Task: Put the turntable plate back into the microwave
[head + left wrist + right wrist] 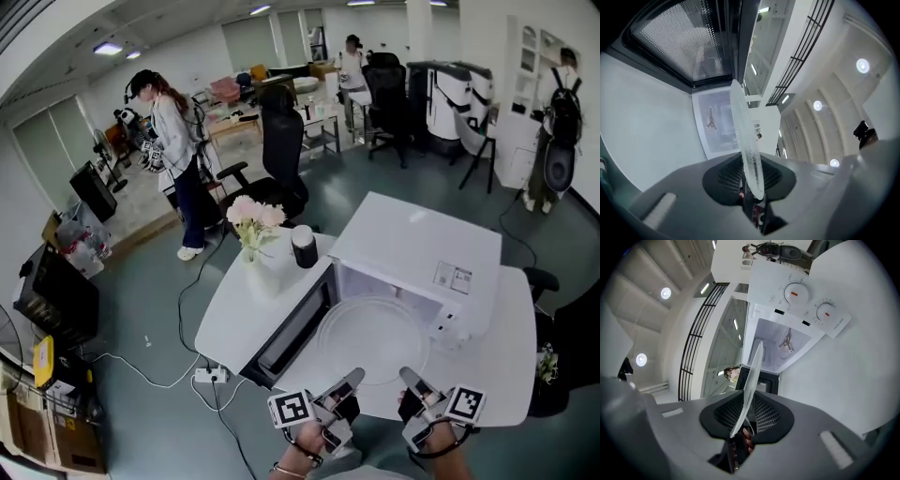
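Plate (373,339): clear round glass, level, far edge at the mouth of the microwave (422,246). My left gripper (352,379) and right gripper (409,377) clamp its near rim. Microwave: white, on table (234,319), door (291,330) swung open left, cavity empty.

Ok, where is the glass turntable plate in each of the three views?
Head view: lower centre, the glass plate lies flat before the microwave cavity.
Left gripper view: glass plate centre, edge-on, rising from between the jaws.
Right gripper view: glass plate centre, edge-on, leaning right, between the jaws.
Shared landmark: the microwave cavity, behind the plate in all three.
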